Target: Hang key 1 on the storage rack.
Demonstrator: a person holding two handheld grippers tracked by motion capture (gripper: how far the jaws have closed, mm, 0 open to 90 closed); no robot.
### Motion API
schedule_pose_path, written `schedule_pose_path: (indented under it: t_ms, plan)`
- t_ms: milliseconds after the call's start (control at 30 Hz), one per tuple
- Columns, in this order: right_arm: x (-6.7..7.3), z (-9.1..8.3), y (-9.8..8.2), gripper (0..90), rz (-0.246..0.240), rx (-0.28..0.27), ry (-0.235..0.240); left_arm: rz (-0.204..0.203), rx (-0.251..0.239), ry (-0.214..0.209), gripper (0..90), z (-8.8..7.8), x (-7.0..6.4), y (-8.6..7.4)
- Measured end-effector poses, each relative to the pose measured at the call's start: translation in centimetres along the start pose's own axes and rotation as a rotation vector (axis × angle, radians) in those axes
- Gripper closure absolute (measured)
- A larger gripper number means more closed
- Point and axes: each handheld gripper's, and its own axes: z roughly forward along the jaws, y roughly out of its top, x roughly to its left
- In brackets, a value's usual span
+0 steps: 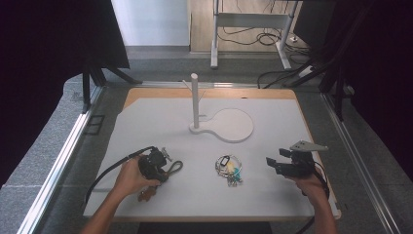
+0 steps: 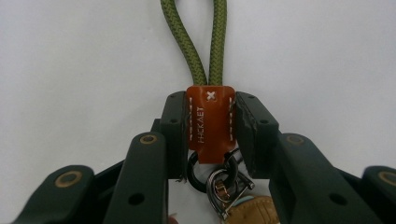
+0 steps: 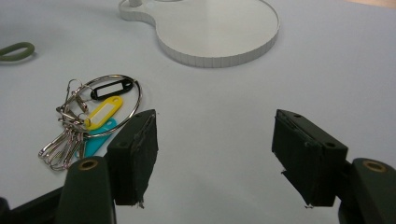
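Note:
My left gripper (image 1: 163,163) (image 2: 210,123) is shut on a keychain strap's orange leather tab (image 2: 208,122). Its green cord loop (image 1: 175,167) (image 2: 195,39) lies on the white mat ahead of the jaws, and metal clasps (image 2: 224,179) with a tan piece hang behind the tab. A key ring (image 1: 229,166) (image 3: 95,116) with black, yellow and blue tags lies mid-table. My right gripper (image 1: 271,163) (image 3: 215,154) stands open to the right of the key ring, nothing between its jaws. A white stand with a round base (image 1: 234,125) (image 3: 215,28) and an upright post (image 1: 195,100) sits farther back.
The white mat (image 1: 146,122) covers a wooden tabletop. Metal rails run along both table sides. Beyond the far edge are a desk frame (image 1: 248,22) and floor cables. Dark curtains hang at left and right.

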Motion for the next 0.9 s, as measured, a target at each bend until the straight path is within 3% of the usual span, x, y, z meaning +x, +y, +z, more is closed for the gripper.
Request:
schedule_pose_path:
  t_ms: [367,900]
  plan:
    - [-0.2,-0.1,-0.1,31.7,0.011,-0.004,-0.015,-0.047,-0.204,-0.037,66.9,-4.5,1.3,-1.1]
    - [-0.5,-0.6,-0.1,31.9,0.020,-0.023,-0.015,-0.062,-0.286,-0.055,66.9,-7.4,1.9,-0.7]
